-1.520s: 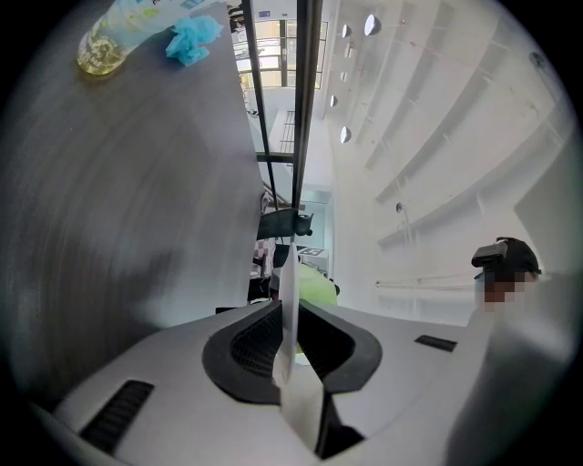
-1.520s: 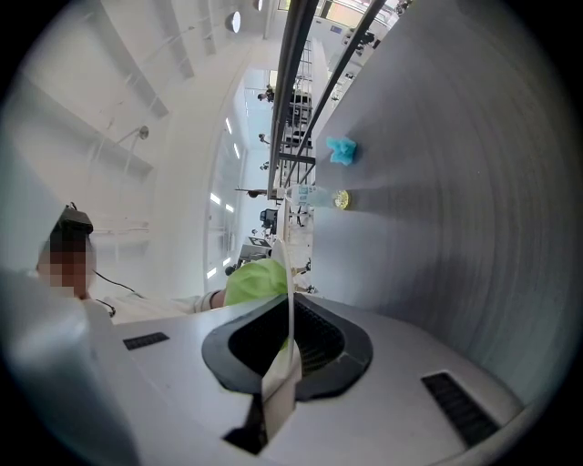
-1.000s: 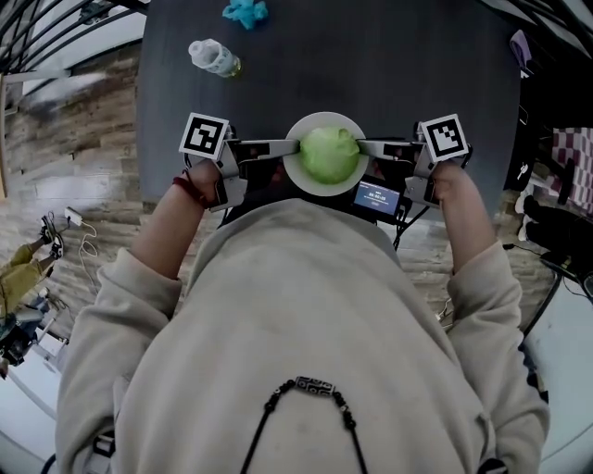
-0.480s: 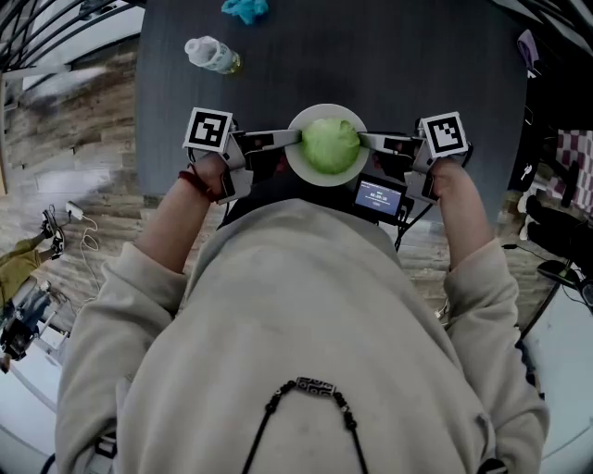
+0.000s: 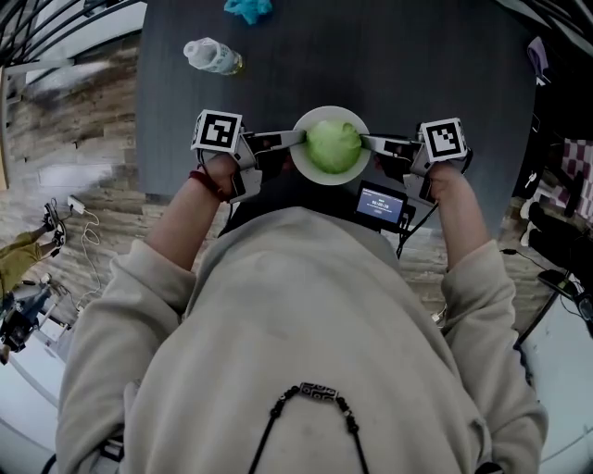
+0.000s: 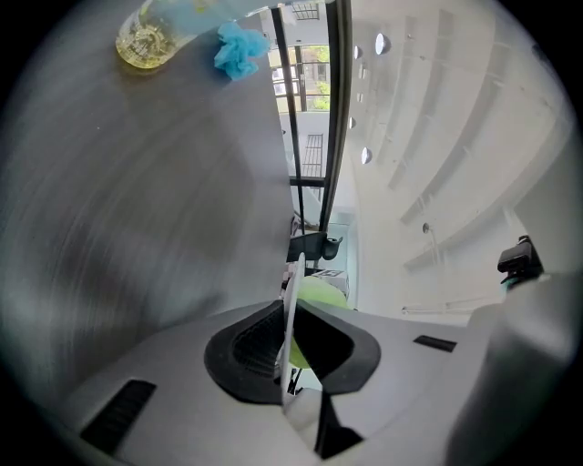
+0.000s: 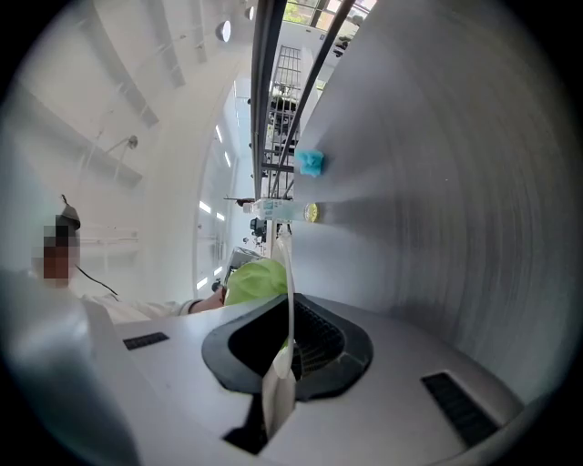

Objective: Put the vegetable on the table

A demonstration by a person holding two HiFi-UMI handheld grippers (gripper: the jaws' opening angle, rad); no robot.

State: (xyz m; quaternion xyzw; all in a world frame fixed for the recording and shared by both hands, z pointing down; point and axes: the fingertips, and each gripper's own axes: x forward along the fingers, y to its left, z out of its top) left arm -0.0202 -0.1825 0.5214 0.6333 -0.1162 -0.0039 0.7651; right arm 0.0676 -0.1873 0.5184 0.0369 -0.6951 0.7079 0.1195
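A round green vegetable lies on a white plate held level over the near edge of the dark table. My left gripper pinches the plate's left rim, and its jaws are closing tighter on it. My right gripper is shut on the right rim. In the left gripper view the plate's edge runs between the pads, with the vegetable beyond. The right gripper view shows the same rim in its jaws and the vegetable behind it.
A clear plastic bottle lies at the table's far left. A blue crumpled thing sits near the far edge. A small device with a lit screen hangs below the right gripper. Wooden floor and cables are at the left.
Both grippers and the plate with the vegetable have moved a little forward, farther over the table. Both grips on the rim are unchanged.
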